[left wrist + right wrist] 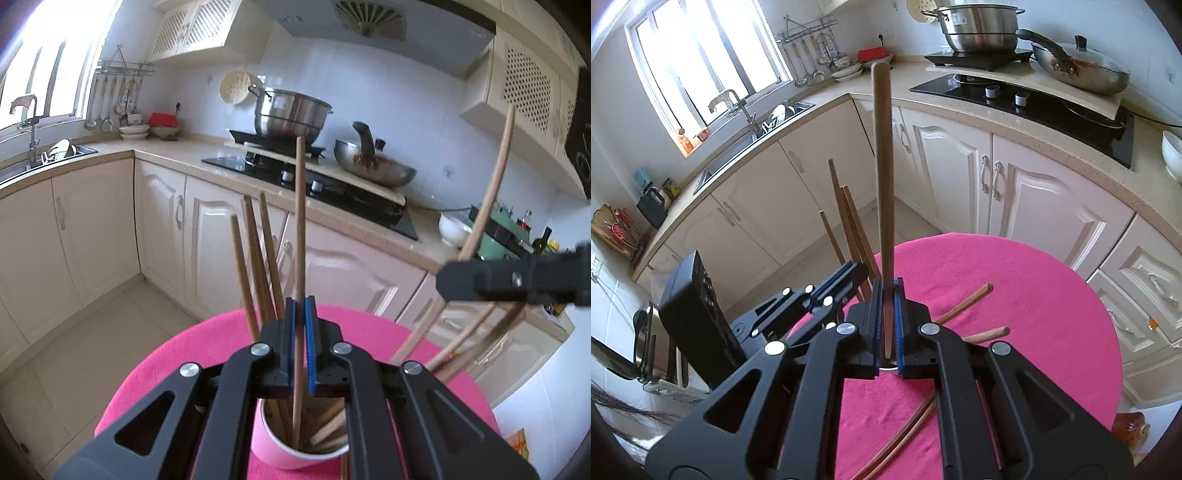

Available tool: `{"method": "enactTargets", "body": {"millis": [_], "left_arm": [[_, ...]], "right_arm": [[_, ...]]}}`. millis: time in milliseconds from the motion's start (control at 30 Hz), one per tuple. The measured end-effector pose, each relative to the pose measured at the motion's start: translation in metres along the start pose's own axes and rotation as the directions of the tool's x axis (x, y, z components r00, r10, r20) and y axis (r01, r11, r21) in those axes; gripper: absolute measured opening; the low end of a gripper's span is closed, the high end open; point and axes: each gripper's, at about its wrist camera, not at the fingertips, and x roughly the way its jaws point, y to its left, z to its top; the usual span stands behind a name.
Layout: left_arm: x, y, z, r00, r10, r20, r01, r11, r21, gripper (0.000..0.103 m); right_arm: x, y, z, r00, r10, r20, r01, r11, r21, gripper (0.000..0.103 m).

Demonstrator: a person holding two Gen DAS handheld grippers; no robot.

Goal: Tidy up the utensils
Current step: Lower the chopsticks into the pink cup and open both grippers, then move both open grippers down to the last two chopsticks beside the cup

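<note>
In the left wrist view my left gripper (300, 306) is shut on an upright wooden chopstick (301, 221). Its lower end reaches into a pink cup (273, 443) that holds several other chopsticks (255, 258). My right gripper (887, 288) is shut on another upright chopstick (882, 166), just right of the left gripper (855, 269). From the left wrist the right gripper (448, 280) shows at the right edge with its chopstick (495, 177). Loose chopsticks (964, 304) lie on the round table's pink cloth (1015, 295). One pair (905, 432) is partly hidden under my right gripper.
Cream kitchen cabinets (960, 166) wrap around behind the table. On the counter are a black hob (1015, 99) with a steel pot (979, 26) and a wok (1082, 70). A sink (764, 122) sits under the window. A white bowl (452, 229) stands on the counter.
</note>
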Motion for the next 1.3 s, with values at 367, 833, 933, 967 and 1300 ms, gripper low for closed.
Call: {"method": "enactTargets", "body": {"millis": [367, 833, 933, 967, 1300], "left_arm": [[-0.032, 0.015, 0.004, 0.999, 0.004, -0.037, -0.006, 0.998, -0.057, 0.022], [-0.053, 0.032, -0.006, 0.986, 0.078, -0.148, -0.085, 0.996, -0.039, 0.032], [-0.061, 0.034, -0.005, 0.983, 0.088, -0.163, -0.095, 0.995, -0.04, 0.036], [-0.063, 0.035, -0.004, 0.982, 0.094, -0.164, -0.103, 0.994, -0.042, 0.037], [-0.091, 0.034, -0.004, 0.978, 0.083, -0.192, -0.087, 0.996, -0.013, 0.041]], "right_arm": [[0.006, 0.027, -0.01, 0.999, -0.033, -0.015, 0.032, 0.998, -0.062, 0.006], [0.035, 0.046, -0.043, 0.989, -0.141, -0.044, 0.137, 0.987, -0.078, 0.008], [0.029, 0.047, -0.045, 0.986, -0.163, -0.025, 0.161, 0.985, -0.063, 0.039], [0.025, 0.047, -0.046, 0.984, -0.179, -0.011, 0.178, 0.983, -0.049, 0.046], [-0.014, 0.047, -0.061, 0.977, -0.21, 0.048, 0.208, 0.977, 0.043, 0.05]]}}
